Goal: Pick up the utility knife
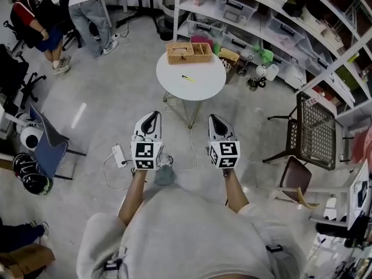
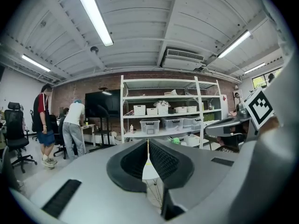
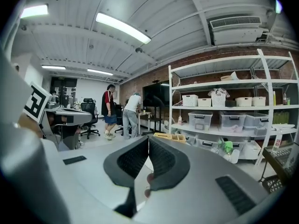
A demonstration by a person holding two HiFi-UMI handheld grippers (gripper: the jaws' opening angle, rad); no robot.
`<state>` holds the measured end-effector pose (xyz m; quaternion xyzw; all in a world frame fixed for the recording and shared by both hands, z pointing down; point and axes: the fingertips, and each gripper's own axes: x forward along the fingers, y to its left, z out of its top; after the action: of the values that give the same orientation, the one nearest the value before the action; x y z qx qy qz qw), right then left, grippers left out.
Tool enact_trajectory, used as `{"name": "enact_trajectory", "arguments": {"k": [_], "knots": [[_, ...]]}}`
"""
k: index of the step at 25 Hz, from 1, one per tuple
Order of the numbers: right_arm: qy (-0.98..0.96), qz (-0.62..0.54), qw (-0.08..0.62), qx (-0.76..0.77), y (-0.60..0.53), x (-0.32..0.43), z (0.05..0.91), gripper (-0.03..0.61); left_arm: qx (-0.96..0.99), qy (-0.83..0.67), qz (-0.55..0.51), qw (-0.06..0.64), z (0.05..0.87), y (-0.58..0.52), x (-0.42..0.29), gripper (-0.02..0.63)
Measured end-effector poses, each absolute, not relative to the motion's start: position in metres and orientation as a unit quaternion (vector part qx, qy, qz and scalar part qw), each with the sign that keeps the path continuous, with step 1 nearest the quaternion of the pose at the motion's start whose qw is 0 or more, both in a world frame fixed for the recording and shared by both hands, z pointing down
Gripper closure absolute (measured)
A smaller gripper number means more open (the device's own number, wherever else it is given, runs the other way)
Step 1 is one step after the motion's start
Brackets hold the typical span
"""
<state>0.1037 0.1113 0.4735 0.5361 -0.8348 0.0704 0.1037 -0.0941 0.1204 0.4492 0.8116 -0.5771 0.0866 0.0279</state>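
The utility knife is a small yellow object lying on the round white table, just in front of a wooden tray. Both grippers are held side by side well short of the table, pointing toward it. My left gripper is shut with nothing in it; in the left gripper view its jaws meet, with a sliver of the table top showing below them. My right gripper is also shut and empty. The wooden tray shows just beyond its jaws.
Metal shelving with plastic bins stands behind the table. A black mesh chair is at the right, and a blue chair with helmets at the left. A power strip and cable lie on the floor. People stand at the far left.
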Motion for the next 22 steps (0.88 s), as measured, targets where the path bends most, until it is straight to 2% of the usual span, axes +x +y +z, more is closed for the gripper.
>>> {"name": "enact_trajectory", "arguments": {"k": [10, 22], "knots": [[-0.813, 0.068, 0.12, 0.565, 0.014, 0.055, 0.471, 0.548, 0.837, -0.539, 0.08, 0.038, 0.453, 0.006, -0.138, 0.586], [-0.782, 0.085, 0.146, 0.6, -0.038, 0.045, 0.483, 0.548, 0.864, -0.492, 0.089, 0.061, 0.474, -0.07, -0.146, 0.586]]}}
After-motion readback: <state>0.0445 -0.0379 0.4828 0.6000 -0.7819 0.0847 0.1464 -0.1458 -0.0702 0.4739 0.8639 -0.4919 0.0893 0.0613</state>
